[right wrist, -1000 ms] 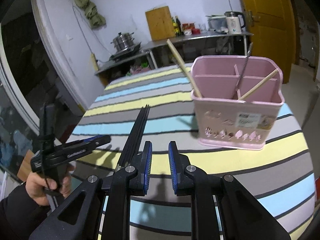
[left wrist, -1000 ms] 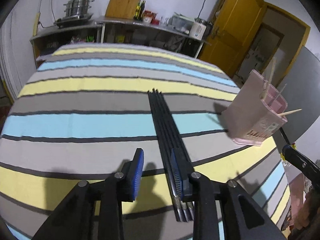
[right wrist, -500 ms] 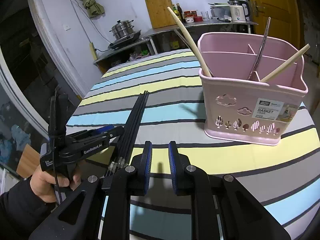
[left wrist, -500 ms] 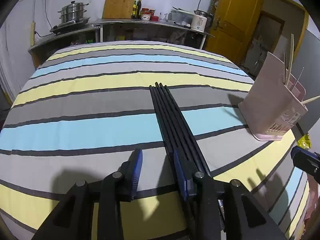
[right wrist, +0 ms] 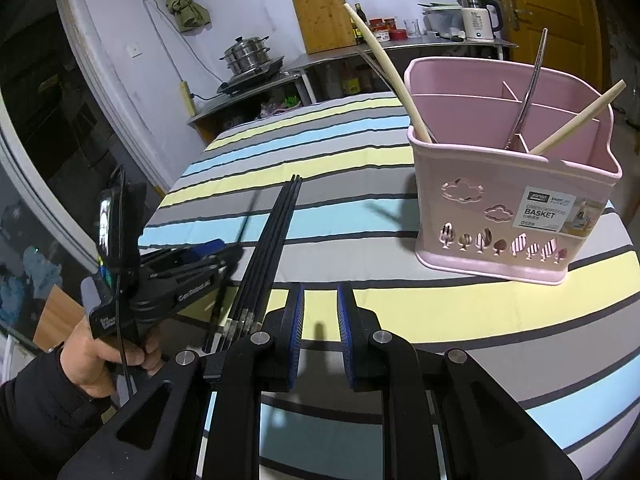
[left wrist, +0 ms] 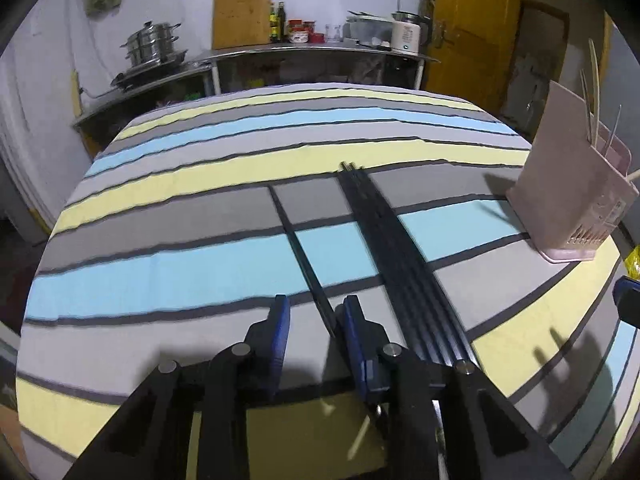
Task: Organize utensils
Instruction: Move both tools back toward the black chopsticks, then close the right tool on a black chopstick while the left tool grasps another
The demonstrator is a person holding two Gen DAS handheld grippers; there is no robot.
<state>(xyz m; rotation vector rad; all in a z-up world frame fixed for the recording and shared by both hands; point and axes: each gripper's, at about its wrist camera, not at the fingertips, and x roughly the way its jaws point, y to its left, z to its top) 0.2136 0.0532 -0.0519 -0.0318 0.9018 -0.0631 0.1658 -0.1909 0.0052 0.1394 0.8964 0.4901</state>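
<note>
A striped cloth (left wrist: pixel 168 272) in grey, pale blue and yellow covers the round tabletop. A bundle of black chopsticks (left wrist: pixel 400 256) lies on it, running from near to far, and a single black chopstick (left wrist: pixel 304 256) sits just left of the bundle, its near end between the left gripper's (left wrist: pixel 314 322) jaws, which have just been closing; whether the pads press it is unclear. The right gripper (right wrist: pixel 320 312) hovers with a narrow empty gap. A pink basket (right wrist: pixel 500 216) stands on the right of the tabletop, holding wooden sticks and a metal utensil. Beyond, a steel counter (left wrist: pixel 312 54) carries a steamer pot (left wrist: pixel 150 46), cutting board (left wrist: pixel 242 14), bottles and kettle (right wrist: pixel 478 20), beside a yellow door (left wrist: pixel 472 28).
</note>
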